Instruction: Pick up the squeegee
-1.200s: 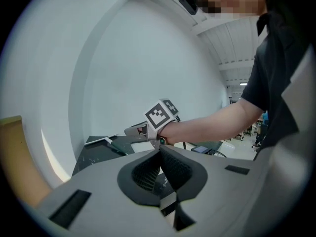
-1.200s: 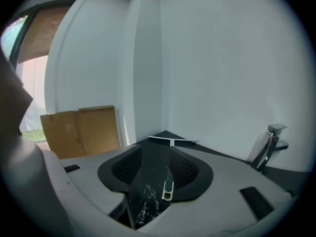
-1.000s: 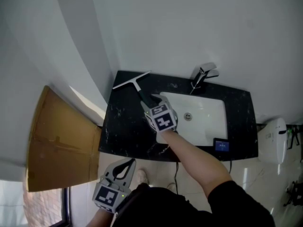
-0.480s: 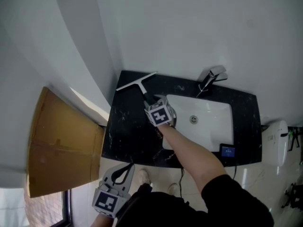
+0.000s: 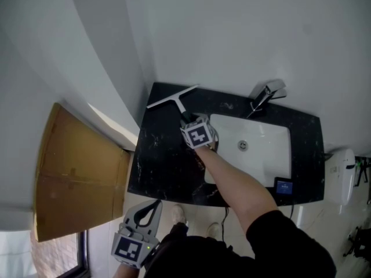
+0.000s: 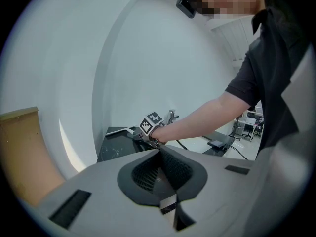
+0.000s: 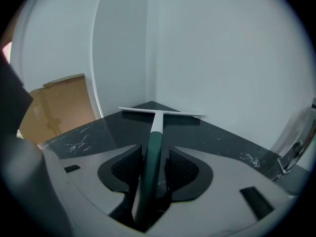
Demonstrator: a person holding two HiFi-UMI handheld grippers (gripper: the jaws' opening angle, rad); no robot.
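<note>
The squeegee [image 5: 173, 97] lies on the black countertop [image 5: 159, 161] in its far left corner, white blade against the wall, dark green handle pointing toward the sink. My right gripper [image 5: 189, 119] is down over that handle. In the right gripper view the squeegee [image 7: 156, 127] handle runs between the two pads, and the right gripper [image 7: 150, 158] is shut on it, with the blade lying on the counter ahead. My left gripper [image 5: 151, 207] hangs low in front of the counter. In its own view the left gripper [image 6: 160, 156] is shut with nothing in it.
A white sink basin [image 5: 258, 149] is set in the counter right of the squeegee, with a chrome faucet [image 5: 265, 92] behind it. A small blue-screened device [image 5: 283, 186] sits at the front right edge. A cardboard sheet [image 5: 75, 172] leans at the left. White walls meet behind the counter's corner.
My right gripper has moved away from me along the counter onto the squeegee handle and now holds it. The left gripper has stayed low in front of the counter.
</note>
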